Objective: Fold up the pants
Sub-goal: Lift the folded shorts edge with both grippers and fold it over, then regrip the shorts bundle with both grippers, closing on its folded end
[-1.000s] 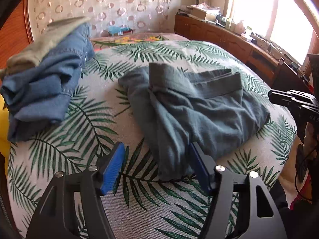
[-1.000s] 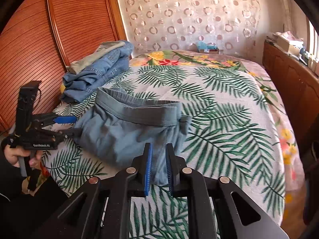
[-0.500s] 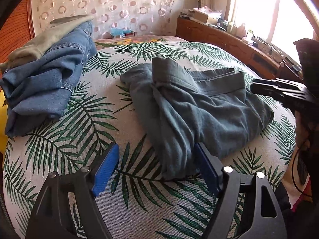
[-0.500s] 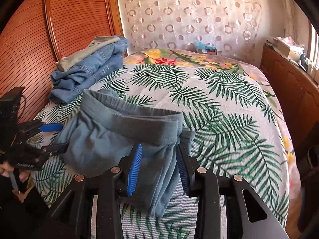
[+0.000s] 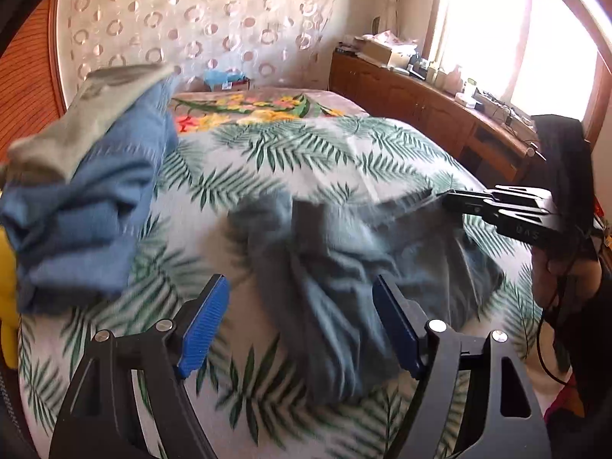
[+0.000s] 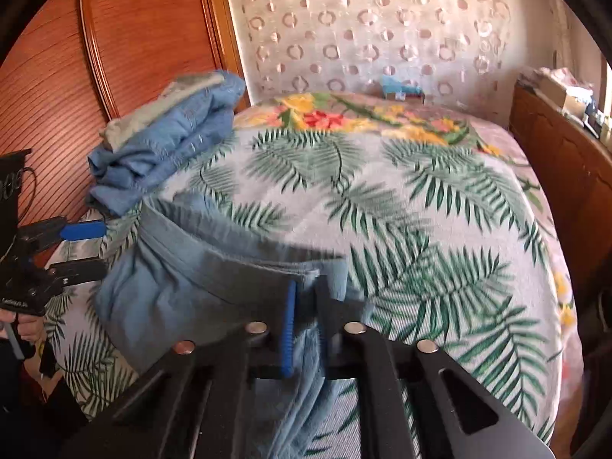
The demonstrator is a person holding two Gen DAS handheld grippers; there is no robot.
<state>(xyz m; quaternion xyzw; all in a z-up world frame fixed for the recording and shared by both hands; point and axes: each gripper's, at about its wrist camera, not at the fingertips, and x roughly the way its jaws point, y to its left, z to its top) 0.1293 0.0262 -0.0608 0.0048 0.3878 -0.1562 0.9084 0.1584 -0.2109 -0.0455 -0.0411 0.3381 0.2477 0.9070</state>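
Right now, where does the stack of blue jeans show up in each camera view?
Left wrist view: the stack of blue jeans sits far left, on the bed's edge.
Right wrist view: the stack sits upper left, before the wooden wardrobe.
Shared landmark: the small blue box at the bed's far end.

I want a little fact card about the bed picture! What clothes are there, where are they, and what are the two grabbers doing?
surface: bed with palm-leaf cover
being folded: grey-blue pants, rumpled near the bed's front edge
right gripper: shut on the pants' waistband
left gripper: open, nothing between its pads, pants just ahead of it
pile: folded jeans with a grey garment on top, by the wooden headboard
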